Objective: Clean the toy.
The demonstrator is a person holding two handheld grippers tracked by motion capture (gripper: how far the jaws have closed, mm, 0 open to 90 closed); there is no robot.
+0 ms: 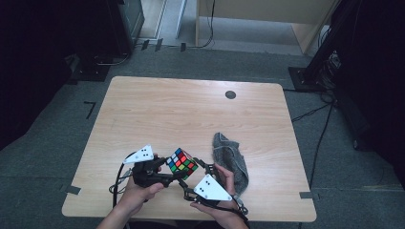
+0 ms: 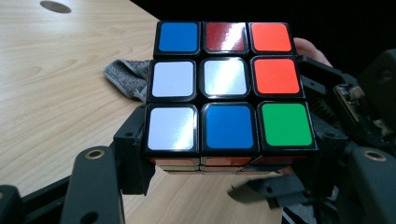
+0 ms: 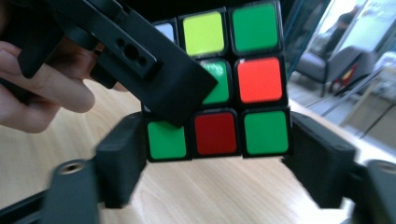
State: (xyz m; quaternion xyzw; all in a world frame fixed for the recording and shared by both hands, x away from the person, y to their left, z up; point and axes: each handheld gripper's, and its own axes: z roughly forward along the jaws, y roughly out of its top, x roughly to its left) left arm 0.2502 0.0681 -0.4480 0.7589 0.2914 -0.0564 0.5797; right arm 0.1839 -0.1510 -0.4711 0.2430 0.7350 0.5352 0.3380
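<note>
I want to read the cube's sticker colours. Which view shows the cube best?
The left gripper view: the cube shows one full face, sharp and unblocked. The right gripper view has another face, partly hidden behind the other gripper's jaw. In the high view the cube is small, between both grippers.

Both grippers (image 1: 165, 174) (image 1: 193, 183) meeting, jaws apart.

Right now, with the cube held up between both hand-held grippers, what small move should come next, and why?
Probably twist the right hand-held gripper to turn the bottom layer. Its jaws flank that layer of the cube, while the left hand-held gripper clamps the cube steady above the table.
</note>
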